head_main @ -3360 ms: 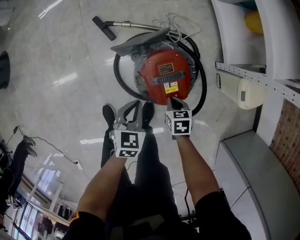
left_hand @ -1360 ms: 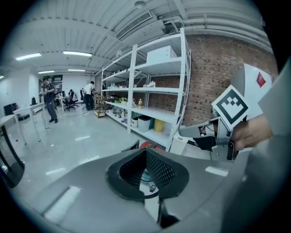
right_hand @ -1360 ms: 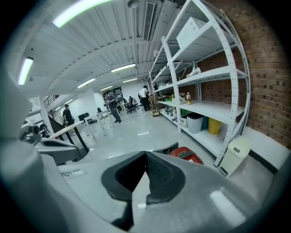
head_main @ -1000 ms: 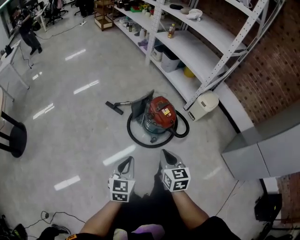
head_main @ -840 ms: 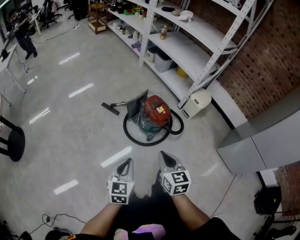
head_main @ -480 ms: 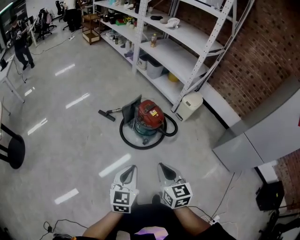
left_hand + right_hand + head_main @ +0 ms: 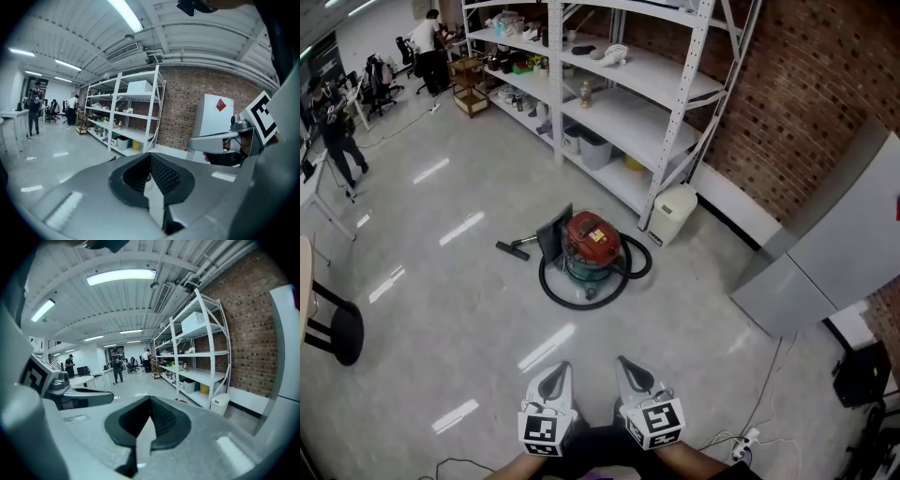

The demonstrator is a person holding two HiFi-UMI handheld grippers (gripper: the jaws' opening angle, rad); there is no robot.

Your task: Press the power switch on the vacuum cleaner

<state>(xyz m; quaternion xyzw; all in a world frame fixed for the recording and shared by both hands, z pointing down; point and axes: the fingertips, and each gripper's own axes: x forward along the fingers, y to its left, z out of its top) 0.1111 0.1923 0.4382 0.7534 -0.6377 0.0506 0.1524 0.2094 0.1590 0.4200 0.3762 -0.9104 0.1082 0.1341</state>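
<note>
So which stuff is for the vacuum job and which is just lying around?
For the job:
vacuum
left gripper
right gripper

Just lying about:
white bin
shelves
stool

The glossy pale floor (image 7: 441, 281) carried a red-topped vacuum cleaner (image 7: 589, 242), its black hose (image 7: 558, 292) looped around it and its floor nozzle (image 7: 512, 249) lying just to the left. A white bin (image 7: 672, 214) stood nearby beside the shelving rack (image 7: 609, 103). A black stool (image 7: 336, 330) stood well apart at the left.
</note>
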